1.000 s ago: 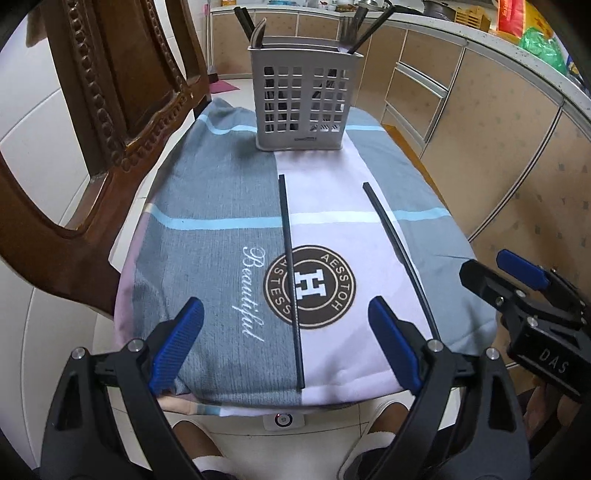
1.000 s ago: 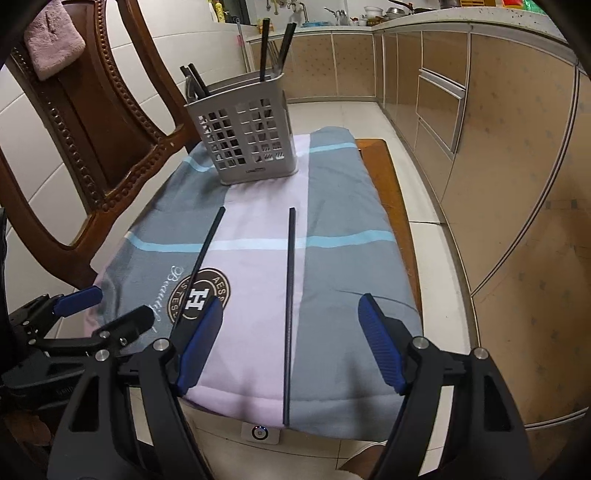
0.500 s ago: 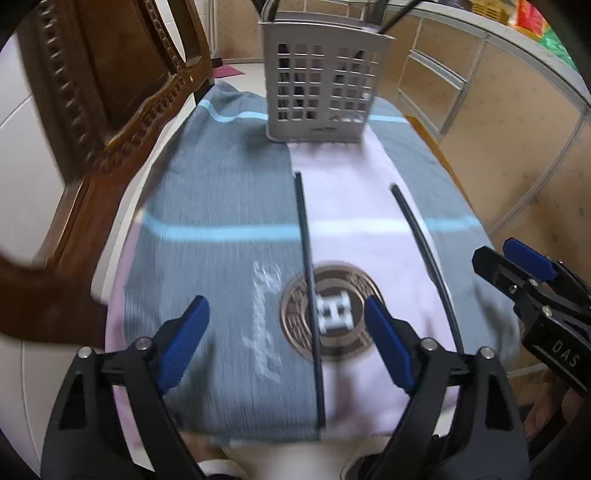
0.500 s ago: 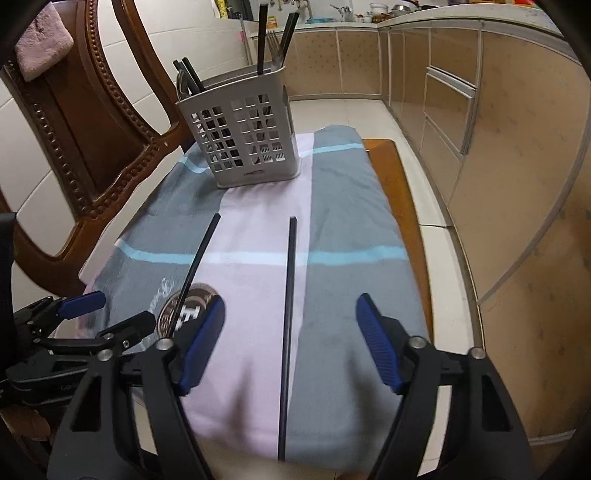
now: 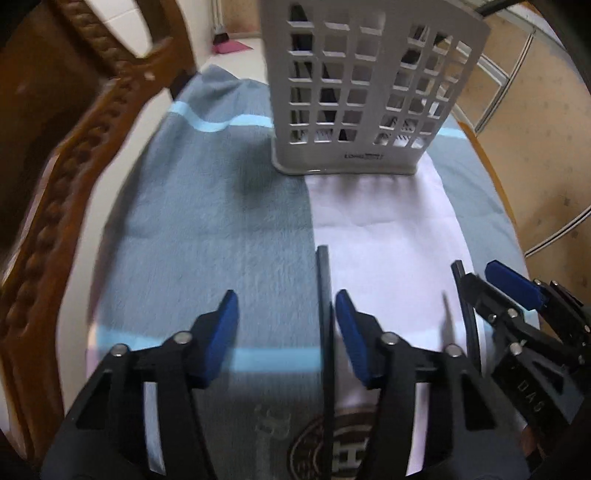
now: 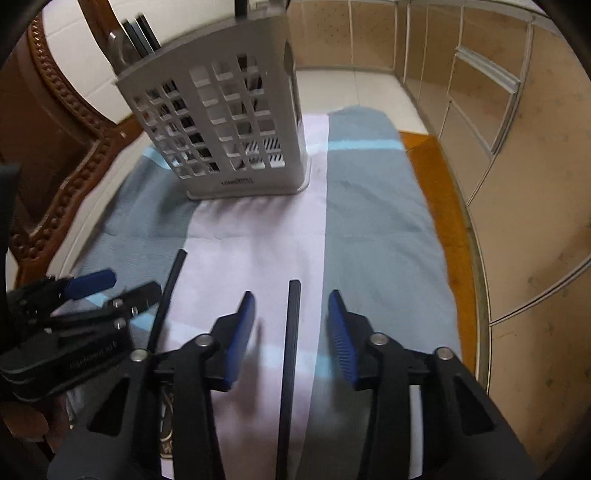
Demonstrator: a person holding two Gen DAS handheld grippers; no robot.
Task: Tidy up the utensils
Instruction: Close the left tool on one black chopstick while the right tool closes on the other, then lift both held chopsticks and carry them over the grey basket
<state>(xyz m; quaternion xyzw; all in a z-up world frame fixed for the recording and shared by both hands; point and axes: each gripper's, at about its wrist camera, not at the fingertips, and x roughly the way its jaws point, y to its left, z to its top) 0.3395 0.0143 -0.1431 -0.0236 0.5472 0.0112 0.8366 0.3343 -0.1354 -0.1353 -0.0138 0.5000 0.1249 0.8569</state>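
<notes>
while both tools come down over the cloth, this is how the pieces look to handle:

left chopstick: the black chopstick [image 5: 325,325] lies flat on the towel [image 5: 221,221], along the seam between its grey and pale panels, its far tip pointing at the utensil caddy [image 5: 369,92].
right chopstick: a second black chopstick [image 6: 290,350] lies flat on the pale panel, well apart from the first and roughly parallel to it.
left gripper: the left gripper [image 5: 284,328] has just been closing; its blue pads are apart, the chopstick between them, close beside the right-hand pad, no press visible.
right gripper: the right gripper [image 6: 291,328] has just been closing too; pads apart, chopstick about midway between them, untouched.
weight: judged very light, thin and stiff.
surface: looks smooth and probably slick; a narrow stick may roll or pivot in the pads.
bedding: the soft towel gives under it, so the pad tips can likely dig in beside the stick.
where to grip: i would close on the upper third, near the far end, pads square across the shaft, so it hangs steady for dropping in.
risk: an off-centre pinch may flick it sideways.
destination: the grey slotted caddy stands upright at the far end of the towel, already holding dark-handled utensils [image 6: 136,33].
</notes>
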